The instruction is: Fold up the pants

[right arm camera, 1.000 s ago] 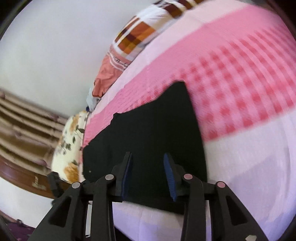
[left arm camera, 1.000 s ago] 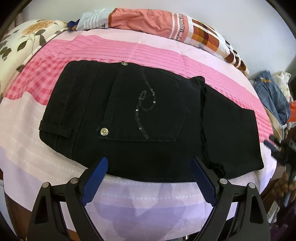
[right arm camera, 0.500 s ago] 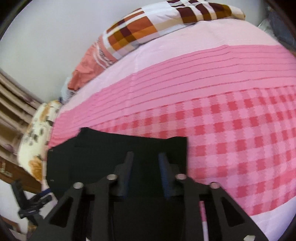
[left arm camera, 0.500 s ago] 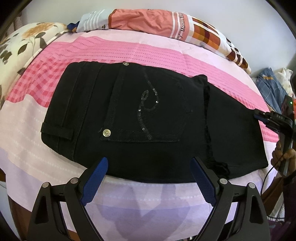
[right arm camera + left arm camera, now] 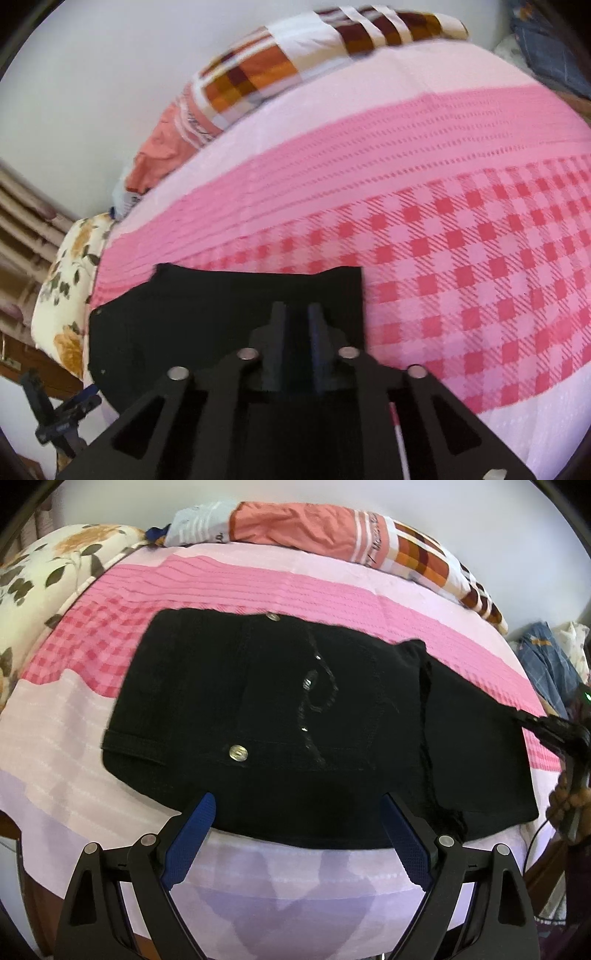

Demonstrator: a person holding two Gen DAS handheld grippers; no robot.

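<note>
Right tongs (image 5: 297, 314) closed further on pants (image 5: 207, 310).

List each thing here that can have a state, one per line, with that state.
Pants: folded, lying flat on the bed, back pocket facing up.
Left hand-held gripper: open, at the near edge of the pants, holding nothing.
Right hand-held gripper: nearly closed over the end of the pants; an actual grip cannot be confirmed.
Bedsheet: spread out under the pants.
Quilt: bunched along the far side of the bed.
</note>
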